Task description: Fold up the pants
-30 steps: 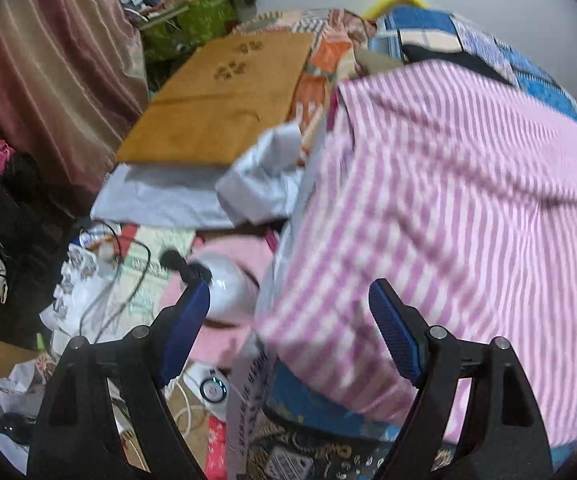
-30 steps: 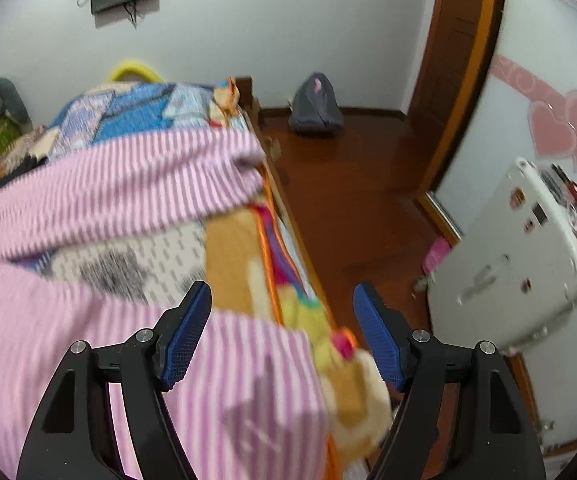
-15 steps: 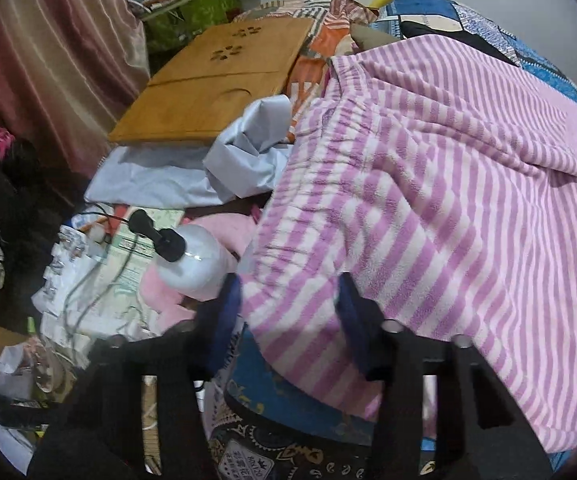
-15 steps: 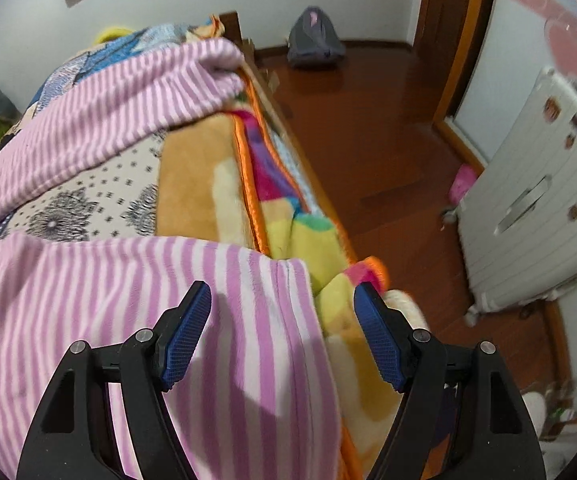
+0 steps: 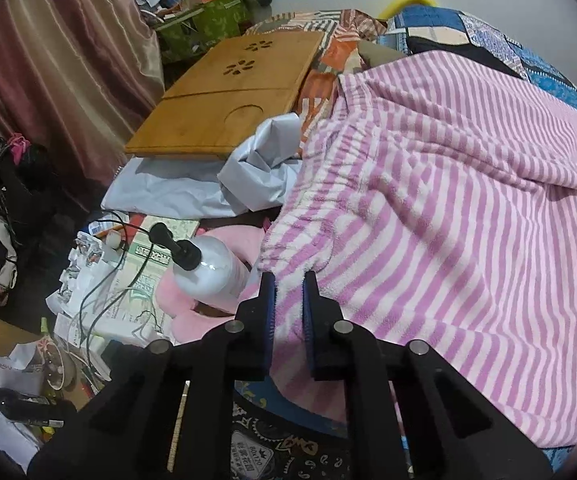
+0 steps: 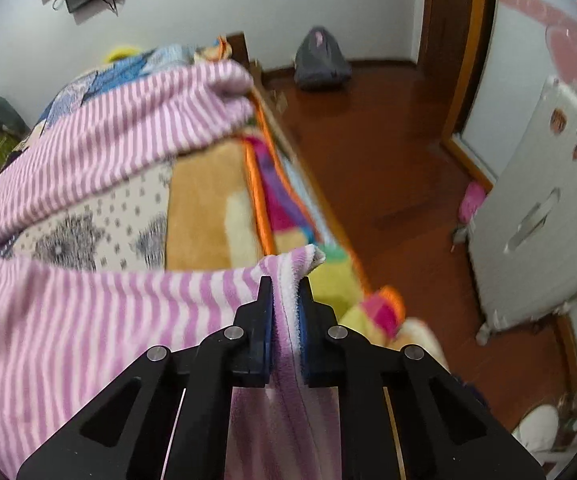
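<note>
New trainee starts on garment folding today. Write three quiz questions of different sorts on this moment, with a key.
1. True or false: the left gripper has fabric of the striped pants pinched between its pads.
2. Multiple choice: the right gripper is clamped on A) the wooden lap tray, B) the hem end of a pants leg, C) the white cabinet.
3. Fill in: just to the left of the left gripper's fingers lies a white ___ with a black pump top.

Key: 1 true. 2 B; the pinched corner of the striped pants sticks up between the pads. 3 bottle.
</note>
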A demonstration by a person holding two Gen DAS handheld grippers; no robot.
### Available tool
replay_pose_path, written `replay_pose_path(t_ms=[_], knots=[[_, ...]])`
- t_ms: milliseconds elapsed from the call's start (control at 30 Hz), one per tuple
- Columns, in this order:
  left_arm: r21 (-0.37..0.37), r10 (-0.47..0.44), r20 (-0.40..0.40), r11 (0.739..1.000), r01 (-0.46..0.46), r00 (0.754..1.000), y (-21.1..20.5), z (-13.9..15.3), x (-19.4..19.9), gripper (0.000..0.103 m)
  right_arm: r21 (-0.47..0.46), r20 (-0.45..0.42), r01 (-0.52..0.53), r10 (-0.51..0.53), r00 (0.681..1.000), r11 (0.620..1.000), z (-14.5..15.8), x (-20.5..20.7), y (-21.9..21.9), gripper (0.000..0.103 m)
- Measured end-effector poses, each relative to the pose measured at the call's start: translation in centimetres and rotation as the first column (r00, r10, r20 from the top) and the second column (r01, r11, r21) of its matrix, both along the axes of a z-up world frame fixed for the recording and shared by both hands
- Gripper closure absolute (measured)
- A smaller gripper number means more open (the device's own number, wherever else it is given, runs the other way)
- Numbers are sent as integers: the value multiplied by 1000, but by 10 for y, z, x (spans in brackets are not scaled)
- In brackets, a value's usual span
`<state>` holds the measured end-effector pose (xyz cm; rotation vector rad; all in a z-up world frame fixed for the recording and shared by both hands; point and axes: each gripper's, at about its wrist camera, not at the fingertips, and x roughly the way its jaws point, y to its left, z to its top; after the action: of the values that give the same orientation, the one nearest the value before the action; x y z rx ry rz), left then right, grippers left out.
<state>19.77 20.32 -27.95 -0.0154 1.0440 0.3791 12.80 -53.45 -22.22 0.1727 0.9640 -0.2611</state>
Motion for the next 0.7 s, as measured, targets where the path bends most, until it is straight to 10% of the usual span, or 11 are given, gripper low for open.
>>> replay_pose_path(t_ms=[233, 400, 600, 700], knots=[[-4, 22, -5, 1000, -22, 1000, 1, 2, -8, 91, -125, 32, 12, -8, 999, 992, 27, 56, -12, 95], [26, 16, -31, 1000, -15, 999, -9, -13, -8, 91, -84, -96, 13, -21, 995, 996, 6, 97, -28, 94], [34, 0, -41, 999, 1, 999, -10, -13, -5, 91, -130, -111, -29, 14, 994, 991, 7, 75, -14, 49], [20, 8, -34, 1000, -7, 999, -8, -13, -6, 91, -76, -100, -39, 32, 994, 996, 17, 43, -13, 49]])
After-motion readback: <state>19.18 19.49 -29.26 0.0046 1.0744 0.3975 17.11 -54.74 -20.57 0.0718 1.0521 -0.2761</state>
